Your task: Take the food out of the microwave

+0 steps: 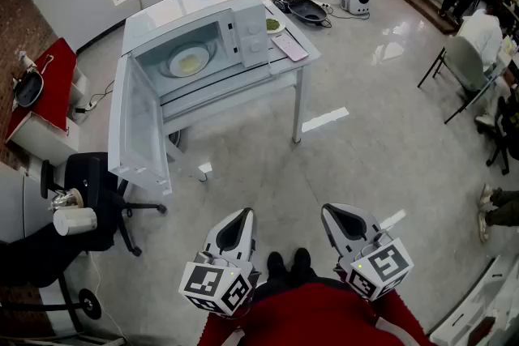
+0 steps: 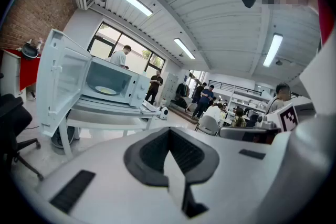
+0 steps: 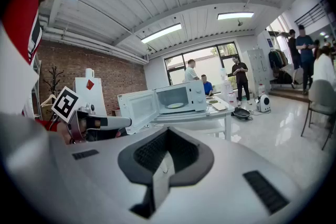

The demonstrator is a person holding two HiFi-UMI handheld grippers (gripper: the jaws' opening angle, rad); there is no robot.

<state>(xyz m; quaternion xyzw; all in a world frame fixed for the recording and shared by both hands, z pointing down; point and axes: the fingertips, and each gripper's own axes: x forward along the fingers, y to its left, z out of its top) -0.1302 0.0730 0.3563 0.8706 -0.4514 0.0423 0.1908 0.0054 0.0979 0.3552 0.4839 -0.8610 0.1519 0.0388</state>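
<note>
Currently left gripper (image 1: 237,224) and right gripper (image 1: 345,221) both have jaws pressed together, nothing held, low by the person. The plate of food (image 1: 188,61) sits inside the microwave (image 1: 243,32), door (image 1: 138,126) wide open, on a table (image 1: 296,69) well apart.

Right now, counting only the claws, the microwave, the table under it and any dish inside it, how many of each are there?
Claws: 2, the left claw and the right claw, both shut and empty
Microwave: 1, door open
Table: 1
Plate of food inside: 1
Total: 5
</note>
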